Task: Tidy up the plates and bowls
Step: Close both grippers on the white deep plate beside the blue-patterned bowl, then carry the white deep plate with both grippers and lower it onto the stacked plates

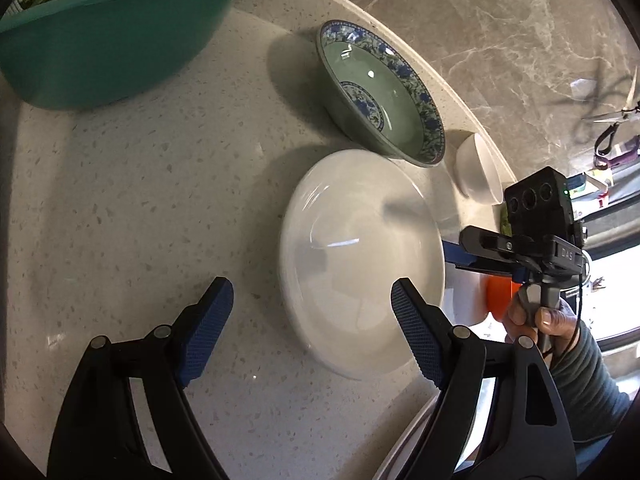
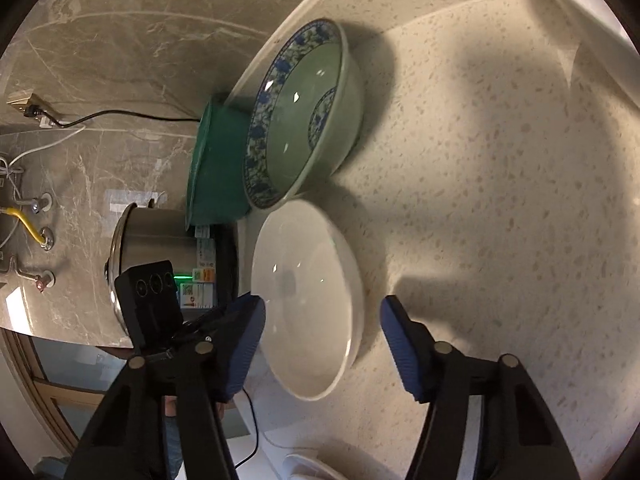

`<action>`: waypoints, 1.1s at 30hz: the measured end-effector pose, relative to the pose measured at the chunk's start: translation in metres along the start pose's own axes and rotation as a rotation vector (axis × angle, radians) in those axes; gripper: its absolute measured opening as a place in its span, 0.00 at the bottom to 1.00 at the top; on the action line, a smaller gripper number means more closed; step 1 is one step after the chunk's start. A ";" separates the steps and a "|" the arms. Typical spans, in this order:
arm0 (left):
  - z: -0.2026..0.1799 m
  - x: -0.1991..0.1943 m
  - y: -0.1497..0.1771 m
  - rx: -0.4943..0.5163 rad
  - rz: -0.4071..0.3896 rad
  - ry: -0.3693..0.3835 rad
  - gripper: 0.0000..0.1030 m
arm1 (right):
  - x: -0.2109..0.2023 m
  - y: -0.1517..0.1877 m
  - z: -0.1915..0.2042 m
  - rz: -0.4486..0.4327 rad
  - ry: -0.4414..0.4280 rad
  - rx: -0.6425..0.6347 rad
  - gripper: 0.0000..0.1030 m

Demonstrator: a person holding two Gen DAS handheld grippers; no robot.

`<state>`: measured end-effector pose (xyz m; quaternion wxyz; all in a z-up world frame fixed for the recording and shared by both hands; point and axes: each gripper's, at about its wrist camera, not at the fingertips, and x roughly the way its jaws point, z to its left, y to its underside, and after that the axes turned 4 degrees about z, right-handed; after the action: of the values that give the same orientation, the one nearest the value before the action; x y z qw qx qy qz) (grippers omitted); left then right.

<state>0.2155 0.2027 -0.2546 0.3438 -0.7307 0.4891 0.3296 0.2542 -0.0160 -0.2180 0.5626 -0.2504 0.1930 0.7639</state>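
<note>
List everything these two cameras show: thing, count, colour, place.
white plate: one, white, countertop, between both grippers.
patterned bowl: one, green with blue floral rim, behind the white plate.
small bowl: one, white, right of the patterned bowl in the left view.
basin: one, teal, holding greens, far left.
steel pot: one, silver, beyond the counter edge.
countertop: one, speckled beige.
left gripper: one, black with blue pads, open at the plate's near rim.
right gripper: one, same colours, open astride the plate's rim.
hand: one, grey sleeve, holding the right gripper.
</note>
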 end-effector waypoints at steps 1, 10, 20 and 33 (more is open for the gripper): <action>-0.001 0.001 -0.002 0.002 0.003 -0.001 0.67 | 0.000 -0.001 -0.001 -0.002 -0.006 0.002 0.57; 0.002 0.009 -0.009 -0.012 0.031 0.018 0.29 | 0.011 -0.010 -0.005 0.076 0.015 0.008 0.41; 0.017 0.005 -0.007 -0.044 0.050 0.021 0.06 | 0.016 -0.015 -0.001 0.110 0.054 0.003 0.25; 0.014 0.006 -0.008 -0.055 0.069 -0.012 0.05 | 0.023 -0.013 0.003 0.120 0.134 0.005 0.13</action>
<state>0.2227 0.2135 -0.2654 0.3151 -0.7206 0.5026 0.3590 0.2605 0.0066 -0.2299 0.5024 -0.2874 0.2468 0.7772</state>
